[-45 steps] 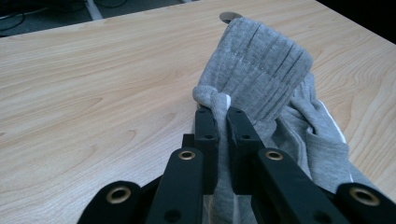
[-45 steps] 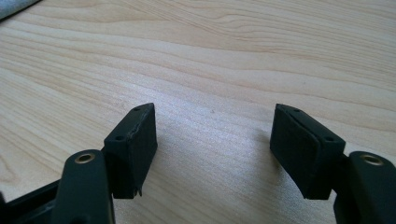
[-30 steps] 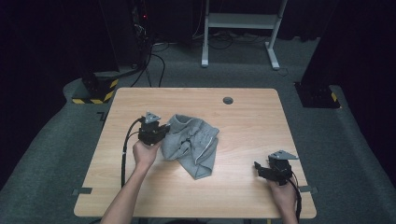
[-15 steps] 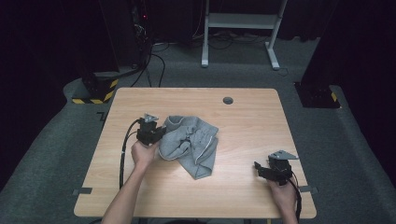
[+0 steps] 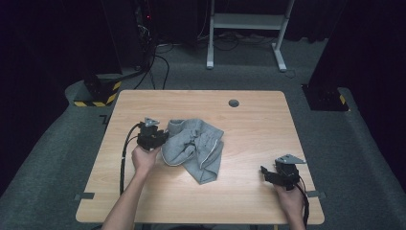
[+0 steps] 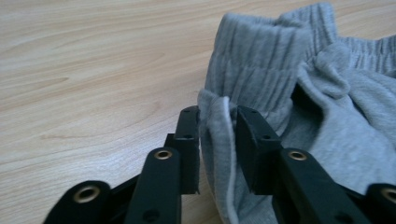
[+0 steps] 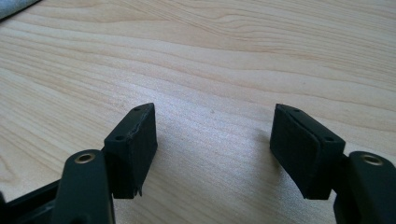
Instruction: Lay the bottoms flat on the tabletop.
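Note:
A crumpled grey garment (image 5: 196,148) with a ribbed waistband lies at the middle of the wooden table (image 5: 258,124). My left gripper (image 5: 162,139) is at the garment's left edge. In the left gripper view a fold of the grey garment (image 6: 280,79) stands between the jaws of the left gripper (image 6: 218,126). They have just been opening, and the pads are slightly apart from the cloth. My right gripper (image 5: 266,173) rests near the table's front right corner. In the right gripper view the right gripper (image 7: 212,135) is open over bare wood, with nothing between its fingers.
A small dark round hole (image 5: 233,103) sits near the table's far edge. Beyond the table are a white stand (image 5: 244,21), cables and a yellow-black striped base (image 5: 95,96) on the grey floor.
The left gripper has edged slightly toward the near side at the garment's left edge. The garment and the right gripper lie as before.

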`<state>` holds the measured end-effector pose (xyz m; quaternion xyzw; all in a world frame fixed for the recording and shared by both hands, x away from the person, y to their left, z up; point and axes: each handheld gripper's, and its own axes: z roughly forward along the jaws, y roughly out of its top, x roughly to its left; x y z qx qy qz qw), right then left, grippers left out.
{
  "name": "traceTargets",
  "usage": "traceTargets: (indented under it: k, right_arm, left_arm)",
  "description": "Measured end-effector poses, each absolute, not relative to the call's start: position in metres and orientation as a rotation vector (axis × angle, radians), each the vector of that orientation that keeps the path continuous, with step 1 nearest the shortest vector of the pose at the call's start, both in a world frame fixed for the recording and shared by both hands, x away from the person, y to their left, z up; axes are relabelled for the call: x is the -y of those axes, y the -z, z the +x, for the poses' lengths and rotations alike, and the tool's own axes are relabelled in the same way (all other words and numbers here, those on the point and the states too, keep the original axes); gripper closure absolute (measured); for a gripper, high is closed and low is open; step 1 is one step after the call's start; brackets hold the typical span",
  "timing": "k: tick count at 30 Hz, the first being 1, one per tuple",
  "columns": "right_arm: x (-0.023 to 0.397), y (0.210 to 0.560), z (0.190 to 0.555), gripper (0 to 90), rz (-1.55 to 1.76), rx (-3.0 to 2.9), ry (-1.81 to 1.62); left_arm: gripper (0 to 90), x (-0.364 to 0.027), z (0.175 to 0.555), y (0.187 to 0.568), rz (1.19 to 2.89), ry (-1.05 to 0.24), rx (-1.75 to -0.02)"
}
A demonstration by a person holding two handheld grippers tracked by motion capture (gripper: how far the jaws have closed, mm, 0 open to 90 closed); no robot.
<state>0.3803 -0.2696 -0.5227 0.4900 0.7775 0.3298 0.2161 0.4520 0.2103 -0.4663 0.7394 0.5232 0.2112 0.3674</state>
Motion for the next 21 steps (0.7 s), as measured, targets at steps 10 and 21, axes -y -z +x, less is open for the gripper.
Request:
traceTargets:
  k: [10, 21]
  right_arm:
    - [0.270, 0.523, 0.380, 31.4, 1.358, -2.155, -0.914]
    - [0.270, 0.523, 0.380, 31.4, 1.359, -2.154, -0.914]
  left_arm:
    - [56.9, -0.195, 0.428, 0.446, 1.939, -0.620, -1.216]
    - [55.1, -0.154, 0.404, 0.438, 1.974, -0.505, -1.037]
